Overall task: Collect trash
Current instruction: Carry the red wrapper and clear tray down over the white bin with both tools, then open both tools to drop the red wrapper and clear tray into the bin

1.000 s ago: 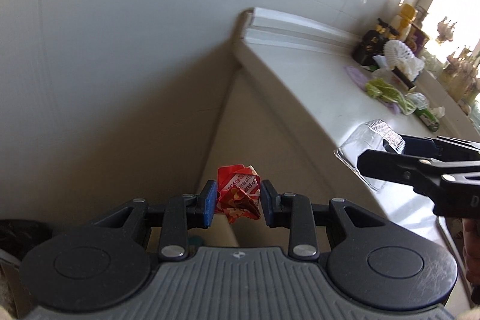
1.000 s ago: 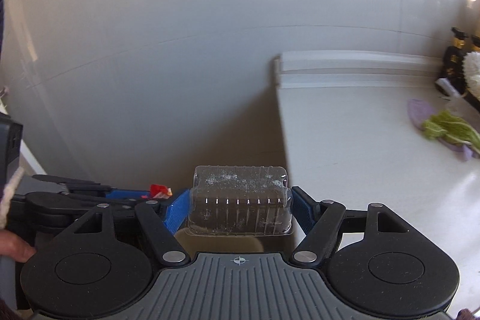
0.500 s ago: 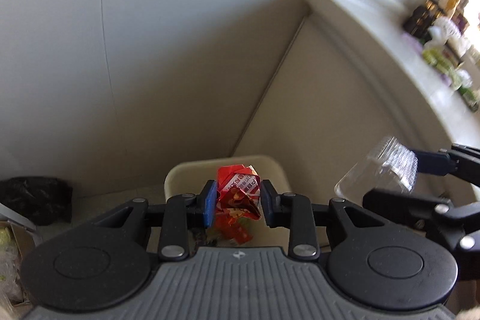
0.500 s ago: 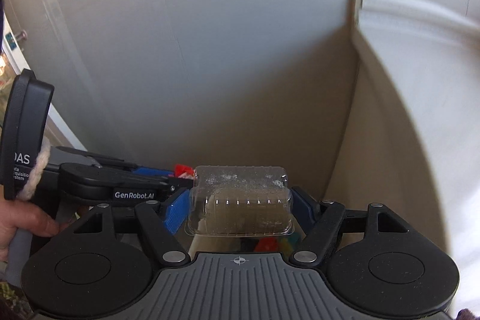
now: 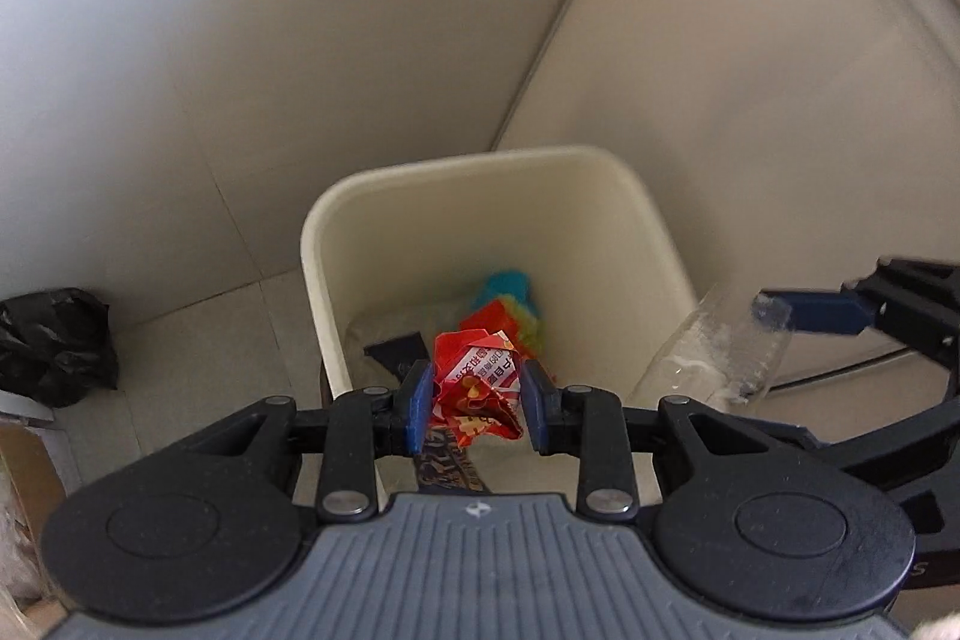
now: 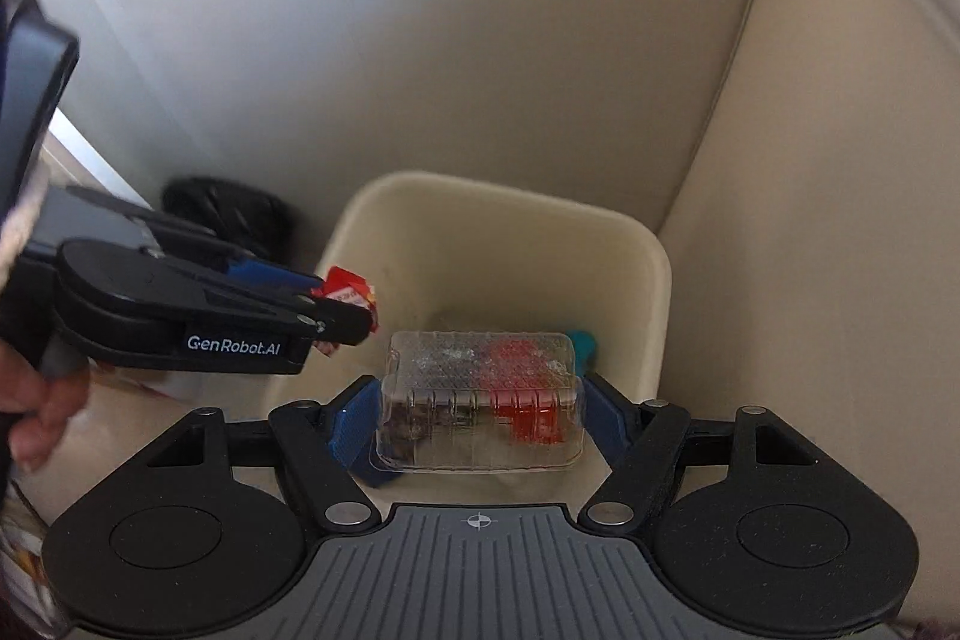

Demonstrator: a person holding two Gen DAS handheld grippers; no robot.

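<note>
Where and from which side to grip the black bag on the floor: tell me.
Pinch a raised fold on top of the black bag, coming from above: it lies crumpled on the floor, with the wall behind and the bin beside it.

Red printed wrapper (image 5: 477, 388), clear ribbed container (image 6: 480, 409), cream bin (image 5: 318, 244).

A crumpled red wrapper (image 5: 474, 391) with white printed panels is pinched between blue pads above the open cream bin (image 5: 651, 220), near its front rim. A clear ribbed plastic clamshell container (image 6: 480, 403), empty and closed, lies level between the other pair of pads over the bin's front right edge. Red, teal and black litter (image 5: 501, 307) lies on the bin's bottom.
</note>
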